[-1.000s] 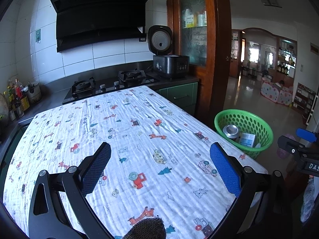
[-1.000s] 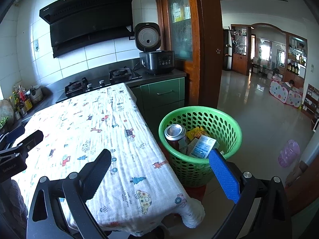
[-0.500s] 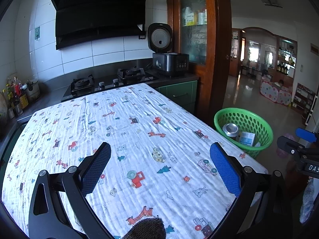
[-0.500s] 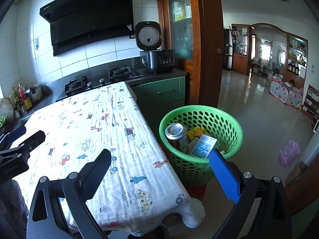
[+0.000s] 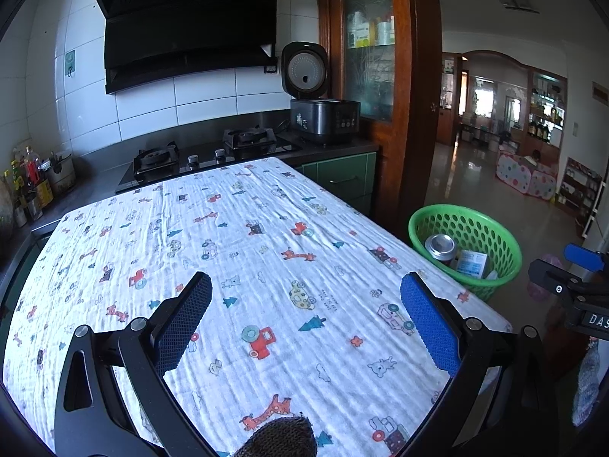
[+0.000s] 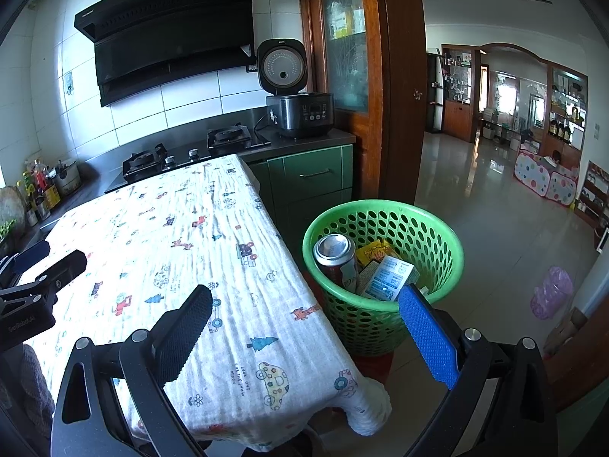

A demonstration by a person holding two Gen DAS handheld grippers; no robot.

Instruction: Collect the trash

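A green perforated basket (image 6: 415, 228) stands on the floor at the table's right end; it also shows in the left wrist view (image 5: 491, 228). Inside it are a drinks can (image 6: 337, 257), a white and blue carton (image 6: 388, 278) and a yellow wrapper (image 6: 375, 253). My left gripper (image 5: 304, 320) is open and empty above the table's patterned cloth (image 5: 247, 259). My right gripper (image 6: 304, 331) is open and empty above the table's right corner, in front of the basket. I see no loose trash on the cloth.
A gas hob (image 5: 205, 154) and a rice cooker (image 5: 323, 118) with its lid up sit on the counter behind the table. Green cabinets (image 6: 316, 182) and a wooden cupboard (image 6: 380, 87) stand beyond the basket. Bottles (image 5: 30, 186) stand far left. Tiled floor (image 6: 495, 228) stretches right.
Both views have drifted slightly; the left gripper has risen a little above the table. Both grippers stay open and empty.
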